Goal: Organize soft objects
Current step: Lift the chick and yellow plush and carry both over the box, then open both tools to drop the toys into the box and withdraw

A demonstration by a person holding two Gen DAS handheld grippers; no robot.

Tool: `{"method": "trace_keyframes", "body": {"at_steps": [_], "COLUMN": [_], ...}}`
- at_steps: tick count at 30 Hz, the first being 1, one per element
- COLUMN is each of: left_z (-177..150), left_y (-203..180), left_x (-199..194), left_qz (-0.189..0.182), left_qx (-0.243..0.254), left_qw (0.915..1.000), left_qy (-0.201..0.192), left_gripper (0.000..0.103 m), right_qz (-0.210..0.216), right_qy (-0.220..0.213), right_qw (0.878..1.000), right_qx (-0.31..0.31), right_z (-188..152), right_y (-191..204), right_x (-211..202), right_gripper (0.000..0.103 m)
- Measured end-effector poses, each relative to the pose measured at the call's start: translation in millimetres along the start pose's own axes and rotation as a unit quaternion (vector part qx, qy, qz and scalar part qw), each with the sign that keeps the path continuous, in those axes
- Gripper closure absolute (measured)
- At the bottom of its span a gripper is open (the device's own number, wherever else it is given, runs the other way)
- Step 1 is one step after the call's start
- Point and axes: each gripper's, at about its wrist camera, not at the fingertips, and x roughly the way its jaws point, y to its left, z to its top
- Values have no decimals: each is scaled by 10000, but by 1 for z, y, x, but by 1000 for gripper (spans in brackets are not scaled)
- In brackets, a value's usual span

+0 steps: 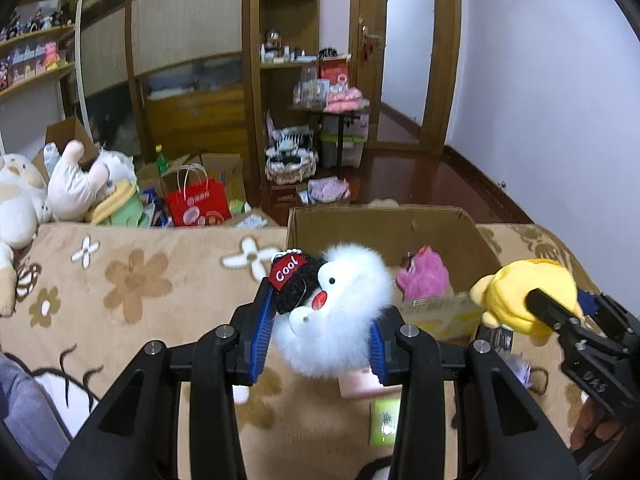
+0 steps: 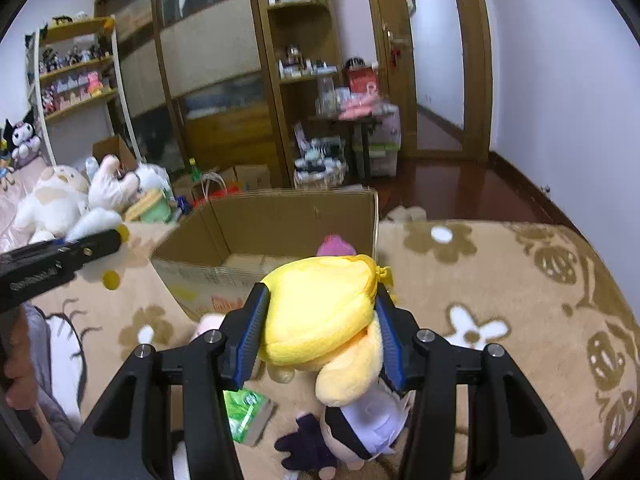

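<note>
Left gripper [image 1: 320, 328] clamps a white fluffy toy [image 1: 340, 316] at centre; cardboard box [image 1: 384, 228] at one o'clock holds a pink plush [image 1: 424, 276]; yellow plush [image 1: 520, 296] sits in the right gripper [image 1: 560, 312] at three o'clock

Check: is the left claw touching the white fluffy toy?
Touching. The left wrist view shows the left claw with both blue pads pressed into the white fluffy toy.

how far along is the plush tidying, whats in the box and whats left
Done: one pink plush lies in the cardboard box. In hand: the left claw grips a white fluffy toy, the right claw a yellow plush, both short of the box. Left: a purple-and-white doll on the blanket.
</note>
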Motion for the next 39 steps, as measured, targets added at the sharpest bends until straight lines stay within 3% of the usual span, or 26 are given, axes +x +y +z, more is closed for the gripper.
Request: {"method": "trace_keyframes", "body": {"at_steps": [11, 22, 29, 35, 37, 39], "left_z": [25, 18, 12, 11, 11, 11], "left_y": [-15, -35, -29, -22, -19, -17], "left_x": [18, 77, 97, 98, 96, 93], "left_qz": [-66, -31, 55, 100, 168, 208], "left_qx": [281, 546, 402, 288, 296, 283], "left_qw": [9988, 9984, 9987, 9988, 9986, 9984], "left_qy": [-401, 117, 303, 395, 413, 446], "left_gripper": [64, 62, 50, 34, 33, 23], "right_qz": [122, 282, 364, 391, 374, 338], "right_qy": [-660, -492, -30, 61, 59, 37], "right_qw": [9977, 9984, 9993, 9992, 9993, 9994], "right_qx": [-78, 15, -46, 17, -29, -59], "right_z": [37, 30, 17, 13, 13, 13], "right_y": [-3, -3, -3, -6, -6, -5], "right_x": [-4, 50, 82, 85, 83, 78], "right_gripper": [49, 47, 43, 39, 38, 33]}}
